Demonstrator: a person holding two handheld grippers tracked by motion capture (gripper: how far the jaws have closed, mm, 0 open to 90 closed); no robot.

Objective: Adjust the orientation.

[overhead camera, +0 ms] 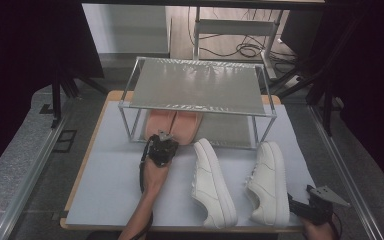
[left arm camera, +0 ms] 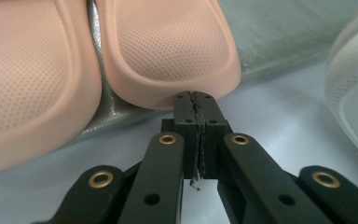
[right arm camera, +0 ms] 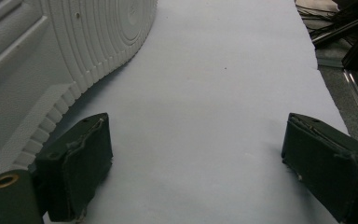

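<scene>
Left tool (left arm camera: 196, 100), pressed together, touches a pink shoe (left arm camera: 168, 46); white sneakers (overhead camera: 213, 182) lie beside it.

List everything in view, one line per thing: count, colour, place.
rack: one, silver metal, two shelves, far end of table
pink shoes: two, pink, side by side on the rack's lower shelf
white shoes: two, white, on the table in front of the rack
table: one, pale top, wooden edge
left gripper: one, black, jaws shut, tips at a pink shoe's heel
right gripper: one, black, jaws open, near right-hand white shoe
</scene>
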